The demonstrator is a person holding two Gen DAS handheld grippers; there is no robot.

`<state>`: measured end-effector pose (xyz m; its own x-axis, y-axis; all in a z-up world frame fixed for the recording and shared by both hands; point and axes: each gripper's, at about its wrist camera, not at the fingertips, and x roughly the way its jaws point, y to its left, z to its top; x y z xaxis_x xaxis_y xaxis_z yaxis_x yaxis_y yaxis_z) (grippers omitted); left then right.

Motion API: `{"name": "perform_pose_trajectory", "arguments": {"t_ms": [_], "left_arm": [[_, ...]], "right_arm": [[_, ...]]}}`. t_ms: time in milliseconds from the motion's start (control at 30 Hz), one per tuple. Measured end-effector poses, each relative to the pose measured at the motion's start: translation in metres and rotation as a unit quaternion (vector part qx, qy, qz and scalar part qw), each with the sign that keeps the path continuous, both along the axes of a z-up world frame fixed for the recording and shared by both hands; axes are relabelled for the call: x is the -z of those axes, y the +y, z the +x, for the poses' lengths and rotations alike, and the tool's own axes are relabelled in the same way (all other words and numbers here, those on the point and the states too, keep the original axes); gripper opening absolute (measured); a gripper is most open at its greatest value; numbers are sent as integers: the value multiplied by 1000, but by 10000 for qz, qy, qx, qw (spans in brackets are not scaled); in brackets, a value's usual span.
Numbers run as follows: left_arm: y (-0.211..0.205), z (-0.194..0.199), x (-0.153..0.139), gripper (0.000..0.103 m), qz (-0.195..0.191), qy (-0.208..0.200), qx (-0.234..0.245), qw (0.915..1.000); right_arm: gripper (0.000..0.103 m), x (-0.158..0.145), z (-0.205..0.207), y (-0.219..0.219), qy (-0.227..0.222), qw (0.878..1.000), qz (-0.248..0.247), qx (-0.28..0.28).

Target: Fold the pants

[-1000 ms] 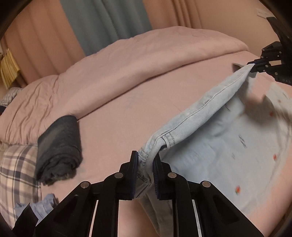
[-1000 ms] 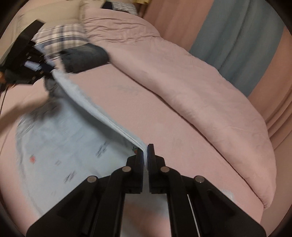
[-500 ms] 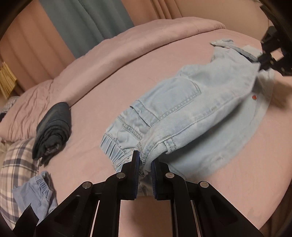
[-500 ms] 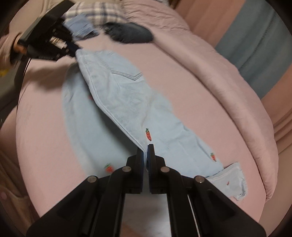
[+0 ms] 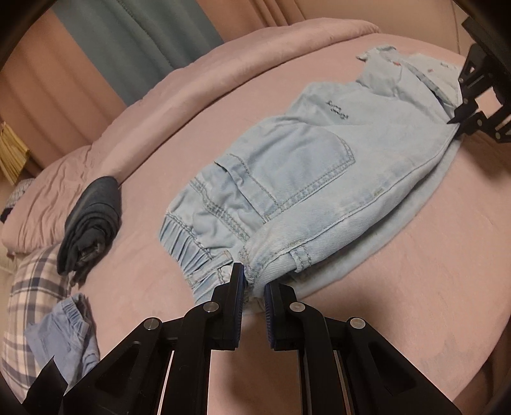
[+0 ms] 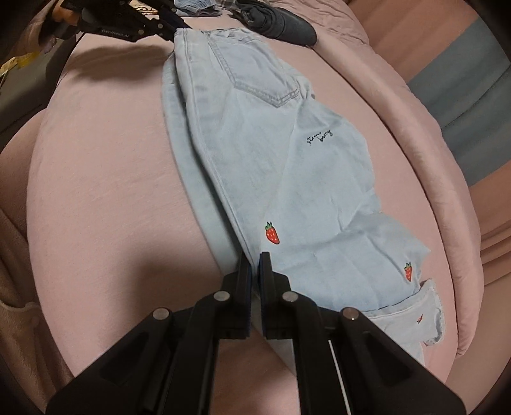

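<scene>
Light blue denim pants (image 5: 313, 178) with strawberry prints lie folded lengthwise on the pink bed (image 5: 415, 303), one leg over the other. My left gripper (image 5: 254, 281) is shut on the waistband corner by the elastic. In the right wrist view the same pants (image 6: 281, 166) stretch away from me, and my right gripper (image 6: 255, 265) is shut on the folded edge near the leg end. The right gripper (image 5: 460, 121) also shows at the far right of the left wrist view, the left gripper (image 6: 179, 27) at the top left of the right wrist view.
A rolled dark garment (image 5: 89, 220) lies on the bed left of the pants. A plaid pillow (image 5: 28, 287) and a small blue garment (image 5: 67, 332) sit at the lower left. A bunched pink duvet (image 5: 198, 83) runs along the far side, with curtains (image 5: 134, 41) behind.
Both grippers have come down and carried the held edge across. The pants went from hanging stretched between them to lying doubled over flat on the bed.
</scene>
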<state>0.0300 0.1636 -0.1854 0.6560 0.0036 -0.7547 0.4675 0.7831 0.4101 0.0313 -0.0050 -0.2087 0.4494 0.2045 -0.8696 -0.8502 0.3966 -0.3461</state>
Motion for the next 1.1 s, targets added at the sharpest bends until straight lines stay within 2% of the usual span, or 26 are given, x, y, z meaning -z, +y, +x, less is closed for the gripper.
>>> {"name": "perform_pose_trajectory", "arguments": {"t_ms": [200,267,300,333,367,400,433,500,533,567,667,733,767,800,867,900,933,967,1000,1067,1100], "left_arm": [[-4,-2,15,14,178,55,62,9998],[-9,-4,14,29,334,171,14,9993],[-11,-9,11,53,326,287,16,9991],[-12,-13,8,76,290,378,-3,9989],[-12,-19,4,81,233,482,-30,9986],[-13,-26,-1,82,141,528,-23,9985],[-12,-33,-9,82,-81,586,-45,9982],[-13,-40,-21,81,-515,658,-140,9964],[-15,-41,-28,82,-777,667,-181,9946],[-19,-38,-36,81,-1114,673,-201,9913],[-52,-18,-49,81,-1904,775,-68,9786],[-93,3,-48,81,-2166,897,225,9719],[-111,11,-46,81,-2249,976,348,9689],[-132,20,-45,81,-2342,1059,490,9652],[-179,35,-43,81,-2540,1186,857,9561],[-199,41,-42,81,-2603,1189,990,9530],[-215,47,-41,81,-2661,1239,1088,9497],[-234,55,-37,81,-2710,1361,1166,9458],[-250,62,-32,79,-2681,1430,1179,9454],[-273,74,-22,68,-2666,1614,1189,9427],[-279,78,-19,58,-2709,1720,1194,9396]], "right_arm": [[8,7,0,0,37,10000,-10,15],[8,10,8,-5,262,9992,200,217],[8,9,11,-7,335,9985,301,316],[17,4,14,-10,413,9973,406,443],[28,-1,17,-14,540,9957,485,569],[58,-5,18,-18,642,9940,577,669],[77,-13,20,-28,795,9897,822,864],[78,-33,20,-50,867,9800,1387,1134],[78,-47,23,-69,944,9700,1797,1335],[78,-54,27,-80,985,9636,1994,1487],[78,-81,55,-131,944,9311,2636,2339],[79,-94,90,-166,760,9030,2700,3255],[79,-96,108,-178,767,8869,2682,3683],[80,-98,134,-192,780,8650,2610,4214],[80,-94,183,-207,964,8335,2494,4836],[78,-90,204,-209,1086,8265,2461,4946],[72,-86,219,-207,1198,8246,2362,4999],[71,-80,237,-206,1277,8220,2216,5088],[70,-68,259,-204,1415,8146,2044,5241],[66,-49,284,-200,1548,8070,1758,5420],[66,-44,292,-198,1575,8047,1632,5486]]}}
